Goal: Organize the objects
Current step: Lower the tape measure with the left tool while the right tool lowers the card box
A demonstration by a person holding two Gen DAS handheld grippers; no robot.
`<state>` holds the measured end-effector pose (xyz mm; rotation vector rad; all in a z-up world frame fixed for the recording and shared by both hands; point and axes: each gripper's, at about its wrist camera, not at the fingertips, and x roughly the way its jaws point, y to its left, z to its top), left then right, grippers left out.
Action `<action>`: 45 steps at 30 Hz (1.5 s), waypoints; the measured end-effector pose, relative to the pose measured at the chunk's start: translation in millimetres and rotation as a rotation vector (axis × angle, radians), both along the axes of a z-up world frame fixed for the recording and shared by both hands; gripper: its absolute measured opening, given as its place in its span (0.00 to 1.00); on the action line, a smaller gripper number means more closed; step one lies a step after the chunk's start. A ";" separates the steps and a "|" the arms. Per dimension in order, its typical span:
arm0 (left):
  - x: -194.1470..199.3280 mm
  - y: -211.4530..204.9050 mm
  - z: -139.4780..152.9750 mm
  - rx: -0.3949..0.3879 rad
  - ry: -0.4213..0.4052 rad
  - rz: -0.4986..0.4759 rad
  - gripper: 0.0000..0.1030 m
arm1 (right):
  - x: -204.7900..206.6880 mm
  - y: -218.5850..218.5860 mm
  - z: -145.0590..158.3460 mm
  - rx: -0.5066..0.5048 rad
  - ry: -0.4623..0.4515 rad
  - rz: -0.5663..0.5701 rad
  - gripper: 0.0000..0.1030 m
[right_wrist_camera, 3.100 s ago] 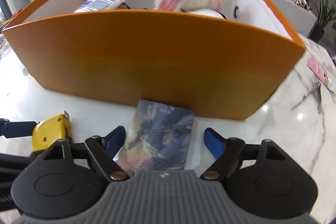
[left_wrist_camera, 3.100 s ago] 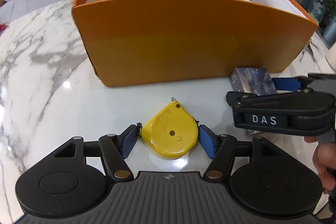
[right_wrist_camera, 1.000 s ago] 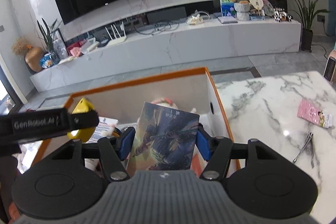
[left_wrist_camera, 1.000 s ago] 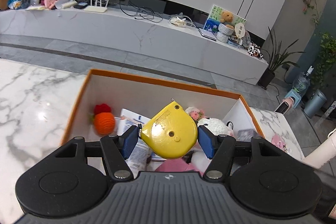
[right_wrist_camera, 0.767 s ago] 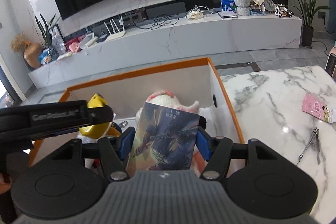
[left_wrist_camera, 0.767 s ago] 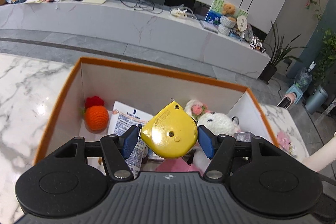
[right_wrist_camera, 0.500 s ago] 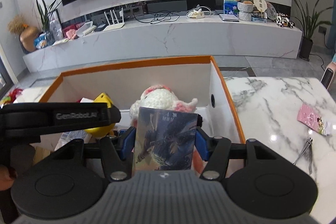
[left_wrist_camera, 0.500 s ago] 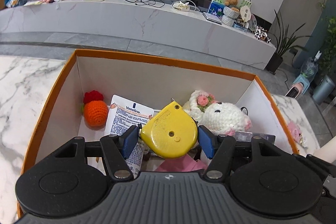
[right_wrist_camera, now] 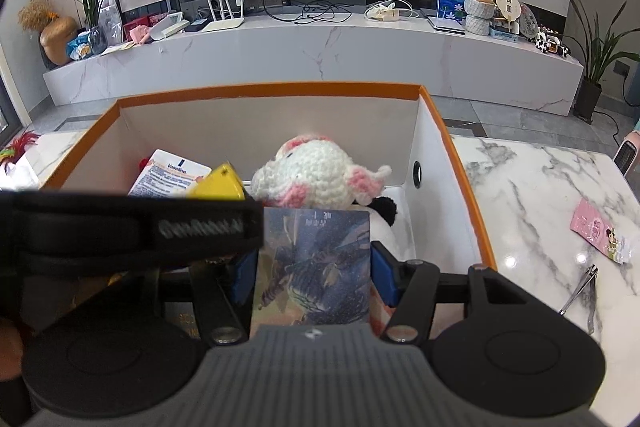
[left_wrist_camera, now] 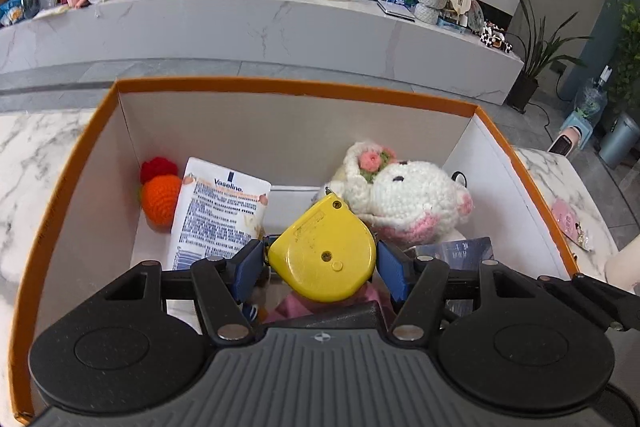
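My left gripper [left_wrist_camera: 320, 261] is shut on a yellow tape measure [left_wrist_camera: 324, 251] and holds it inside the orange box [left_wrist_camera: 280, 89], above the items in it. My right gripper [right_wrist_camera: 312, 271] is shut on a dark illustrated card pack [right_wrist_camera: 316, 263], also inside the box [right_wrist_camera: 448, 139] at its right side. The card pack [left_wrist_camera: 460, 251] shows at the right in the left wrist view. The left gripper's body [right_wrist_camera: 132, 227] crosses the right wrist view, with the tape measure [right_wrist_camera: 220, 183] behind it.
The box holds a white crochet plush [left_wrist_camera: 404, 203], a Vaseline pack [left_wrist_camera: 220, 211], an orange crochet ball [left_wrist_camera: 160, 199] and something pink [left_wrist_camera: 372, 297]. On the marble table to the right lie a pink packet [right_wrist_camera: 598, 229] and nail clippers [right_wrist_camera: 582, 287].
Both grippers have lifted their objects off the table, moved over the box rim and lowered into the box. Over the last second both sank deeper, closer to the plush.
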<state>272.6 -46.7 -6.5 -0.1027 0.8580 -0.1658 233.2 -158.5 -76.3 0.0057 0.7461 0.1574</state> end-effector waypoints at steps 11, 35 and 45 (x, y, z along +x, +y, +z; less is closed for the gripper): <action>-2.4 -2.6 -0.4 0.041 0.018 0.018 0.70 | 1.4 4.5 -4.4 -0.073 -0.002 0.006 0.59; -6.9 -9.1 -2.8 0.103 0.071 0.040 0.70 | 1.5 10.6 -7.5 -0.115 0.006 0.033 0.67; -8.4 -9.9 -0.3 0.105 0.062 0.043 0.70 | 1.0 12.7 -7.1 -0.109 0.006 0.034 0.71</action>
